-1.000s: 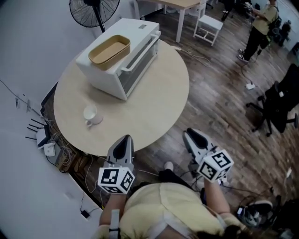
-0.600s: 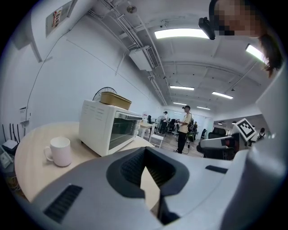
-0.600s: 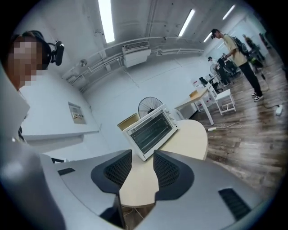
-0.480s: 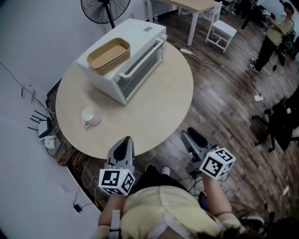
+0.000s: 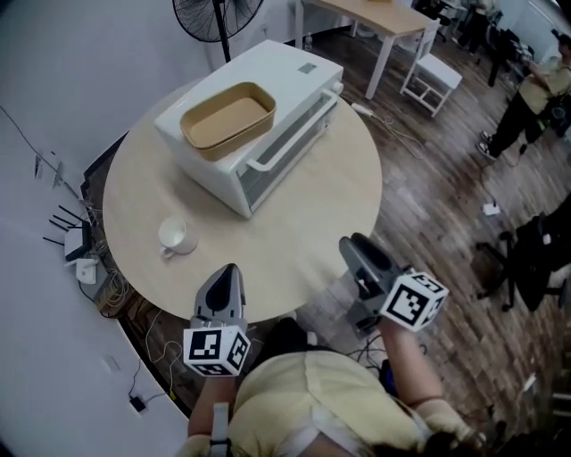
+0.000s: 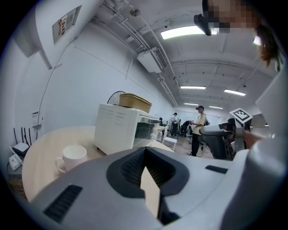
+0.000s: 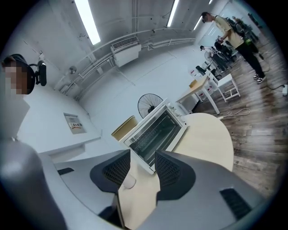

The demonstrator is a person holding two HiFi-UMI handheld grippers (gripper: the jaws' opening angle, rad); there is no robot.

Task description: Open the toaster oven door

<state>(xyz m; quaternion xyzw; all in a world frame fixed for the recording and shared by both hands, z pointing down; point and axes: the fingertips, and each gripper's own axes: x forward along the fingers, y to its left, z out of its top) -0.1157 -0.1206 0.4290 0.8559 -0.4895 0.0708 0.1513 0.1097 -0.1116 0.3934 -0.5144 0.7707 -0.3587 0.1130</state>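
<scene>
The toaster oven (image 5: 268, 134) sits at the far side of the round bench (image 5: 303, 223), its door (image 5: 290, 152) closed, well apart from both tongs. The left tongs (image 5: 227, 272) are pressed together. The right tongs (image 5: 350, 245) are spreading, with nothing between them.

Open-plan office: wooden desk (image 5: 368, 11), black swivel chair (image 5: 533, 254), ceiling strip lights (image 6: 182, 32).

White toaster oven (image 5: 299, 70) at twelve o'clock: matt painted shell, with a clear glass door (image 7: 155, 134). On top sits a tan baking tray (image 5: 228, 120), matt. Round table (image 5: 312, 223): smooth, pale wood-look, low sheen. White mug (image 5: 174, 236) at nine o'clock, smooth, ceramic-looking. Floor (image 5: 428, 196) at three o'clock: dark wood planks.
</scene>
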